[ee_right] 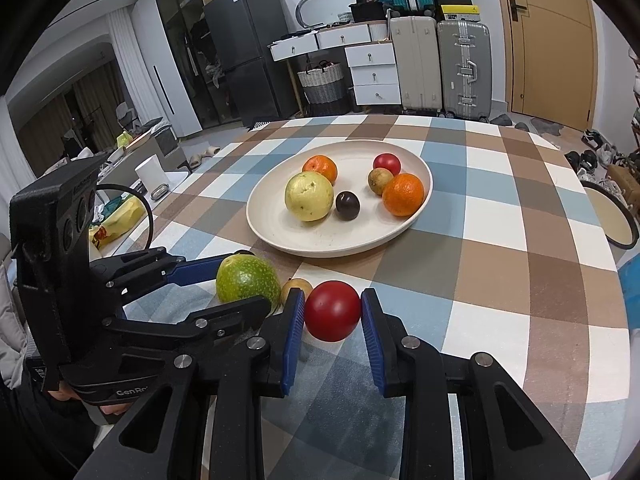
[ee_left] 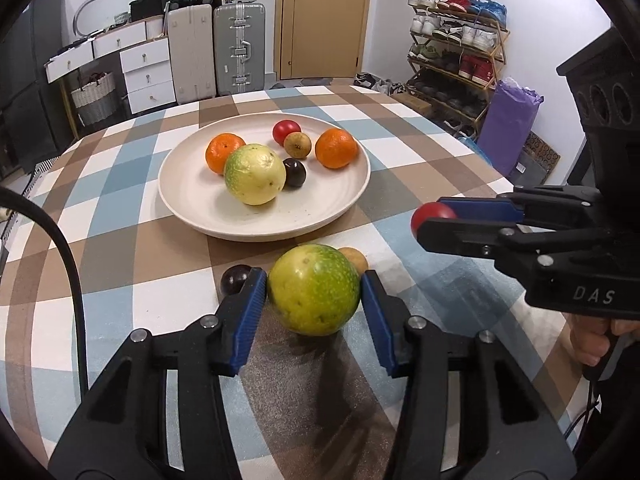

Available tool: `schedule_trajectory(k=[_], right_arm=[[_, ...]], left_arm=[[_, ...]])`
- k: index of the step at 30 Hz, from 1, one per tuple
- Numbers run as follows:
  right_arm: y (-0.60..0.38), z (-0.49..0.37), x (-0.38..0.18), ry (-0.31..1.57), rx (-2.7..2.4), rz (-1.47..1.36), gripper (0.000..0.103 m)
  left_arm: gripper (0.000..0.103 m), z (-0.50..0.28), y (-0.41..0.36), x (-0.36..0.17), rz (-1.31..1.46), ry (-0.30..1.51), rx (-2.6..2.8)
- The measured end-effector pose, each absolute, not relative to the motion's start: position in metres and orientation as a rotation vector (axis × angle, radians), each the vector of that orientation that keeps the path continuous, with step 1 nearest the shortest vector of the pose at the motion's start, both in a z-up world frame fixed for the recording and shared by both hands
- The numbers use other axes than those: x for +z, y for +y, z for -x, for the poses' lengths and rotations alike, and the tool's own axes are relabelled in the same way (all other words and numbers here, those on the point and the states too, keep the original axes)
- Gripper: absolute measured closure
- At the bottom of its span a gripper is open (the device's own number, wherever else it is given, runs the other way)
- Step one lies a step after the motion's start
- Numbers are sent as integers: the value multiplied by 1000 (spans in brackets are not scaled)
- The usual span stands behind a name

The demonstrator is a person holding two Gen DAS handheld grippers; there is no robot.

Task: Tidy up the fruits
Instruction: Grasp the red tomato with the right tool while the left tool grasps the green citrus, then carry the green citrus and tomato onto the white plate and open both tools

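Bench (ee_left: pixel 420 168), checked cloth in blue, brown and white; round far edge with open cloth all around the plate.

Plate (ee_left: pixel 192 204), cream, shallow rim, centre of bench. Holds: yellow-green guava (ee_left: pixel 255 174), two mandarins (ee_left: pixel 224 151) (ee_left: pixel 336 148), red fruit (ee_left: pixel 286 131), small brown fruit (ee_left: pixel 297 145), dark plum (ee_left: pixel 295 172) touching the guava.

Left gripper (ee_left: pixel 314 294): fingers (ee_left: pixel 250 304) clamped on a green guava (ee_left: pixel 313 289), near edge of plate just ahead. A second dark plum (ee_left: pixel 234 279) sits beside the left finger; a tan fruit (ee_left: pixel 355 259) lies just behind the held guava.

Right gripper (ee_right: pixel 333 312): fingers (ee_right: pixel 291 332) clamped on a red fruit (ee_right: pixel 333 310), just beside the left gripper; plate rim ahead, open cloth to the right.

Surroundings: suitcases (ee_left: pixel 216 50), white drawers (ee_left: pixel 146 76), shoe rack (ee_left: pixel 456 52), door (ee_left: pixel 322 16), well apart from the bench.
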State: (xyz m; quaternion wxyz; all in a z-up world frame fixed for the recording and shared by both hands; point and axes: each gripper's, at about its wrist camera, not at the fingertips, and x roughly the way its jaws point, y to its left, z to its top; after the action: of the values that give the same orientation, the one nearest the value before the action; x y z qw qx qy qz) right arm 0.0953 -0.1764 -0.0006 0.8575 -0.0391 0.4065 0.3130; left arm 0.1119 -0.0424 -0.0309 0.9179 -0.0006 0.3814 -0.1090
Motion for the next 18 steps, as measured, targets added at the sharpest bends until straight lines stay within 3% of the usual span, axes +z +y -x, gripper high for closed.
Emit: schedule_trajectory(k=[18], right_arm=[[-161, -91, -6, 807, 703, 72, 73]], left_arm=[[57, -99, -3, -11, 81, 713, -180]])
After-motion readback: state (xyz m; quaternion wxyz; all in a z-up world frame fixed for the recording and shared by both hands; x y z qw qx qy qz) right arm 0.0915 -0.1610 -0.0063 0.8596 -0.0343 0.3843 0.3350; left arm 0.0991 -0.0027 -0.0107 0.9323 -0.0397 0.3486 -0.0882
